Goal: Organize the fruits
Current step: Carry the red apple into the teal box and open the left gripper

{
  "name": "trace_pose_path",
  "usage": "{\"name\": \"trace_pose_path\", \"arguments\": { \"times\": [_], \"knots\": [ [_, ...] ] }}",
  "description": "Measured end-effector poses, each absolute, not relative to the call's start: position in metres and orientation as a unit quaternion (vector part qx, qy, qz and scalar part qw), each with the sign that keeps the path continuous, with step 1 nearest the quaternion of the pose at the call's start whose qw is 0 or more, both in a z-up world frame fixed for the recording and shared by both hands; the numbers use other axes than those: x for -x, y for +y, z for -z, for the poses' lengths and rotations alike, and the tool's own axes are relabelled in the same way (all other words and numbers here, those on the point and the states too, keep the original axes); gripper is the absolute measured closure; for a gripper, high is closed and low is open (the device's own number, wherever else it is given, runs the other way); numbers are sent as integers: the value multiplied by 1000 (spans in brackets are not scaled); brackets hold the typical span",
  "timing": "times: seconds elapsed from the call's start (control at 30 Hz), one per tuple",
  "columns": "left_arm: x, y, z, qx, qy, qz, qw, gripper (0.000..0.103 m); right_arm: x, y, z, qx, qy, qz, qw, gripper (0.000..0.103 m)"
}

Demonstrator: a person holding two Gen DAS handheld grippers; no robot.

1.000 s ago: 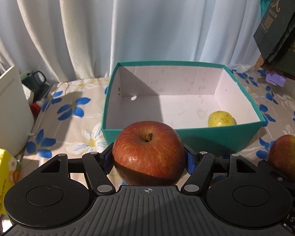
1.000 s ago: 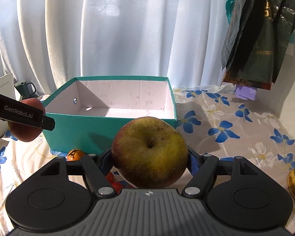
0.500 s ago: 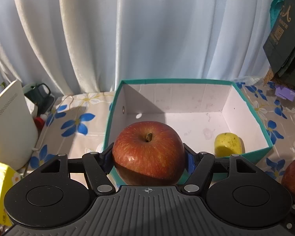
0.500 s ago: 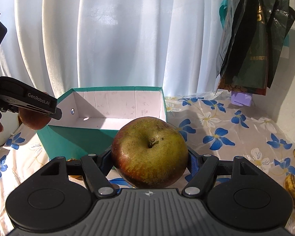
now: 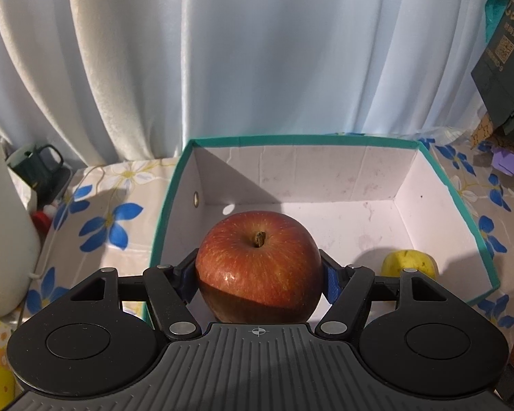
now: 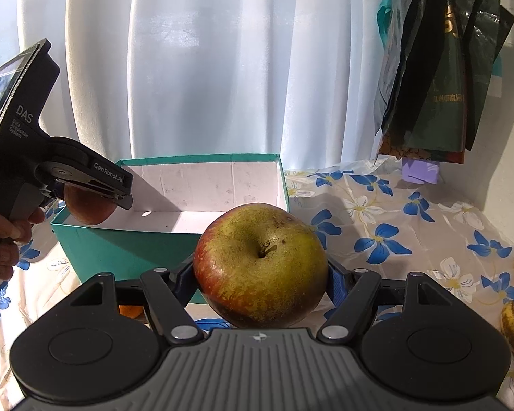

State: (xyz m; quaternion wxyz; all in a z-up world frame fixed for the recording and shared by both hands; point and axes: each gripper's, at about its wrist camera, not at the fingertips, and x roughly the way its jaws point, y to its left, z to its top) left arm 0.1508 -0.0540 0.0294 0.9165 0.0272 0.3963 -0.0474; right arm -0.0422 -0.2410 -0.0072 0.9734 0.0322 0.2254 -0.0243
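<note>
Since a second ago, my left tongs (image 5: 258, 275) have carried the red apple (image 5: 258, 267) forward over the teal box (image 5: 325, 142), above its white floor near the yellow fruit (image 5: 409, 262). Right tongs (image 6: 260, 282) pinch the greenish apple (image 6: 260, 265) above the flowered tabletop (image 6: 394, 226), short of the box.

Red apple (image 5: 258, 263), teal box (image 5: 325, 138), blue-flowered tablecloth (image 6: 377, 239)

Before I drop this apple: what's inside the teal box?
One yellow fruit lies near the teal box's front right corner. The red apple and tongs hide part of the floor.
</note>
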Motion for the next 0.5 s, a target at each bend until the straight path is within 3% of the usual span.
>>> {"name": "trace_pose_path", "arguments": {
  "times": [0.5],
  "knots": [
    [-187,-65,7,-42,429,79,899,31,36,-241,5,-37,224,73,971,31]
  ]
}}
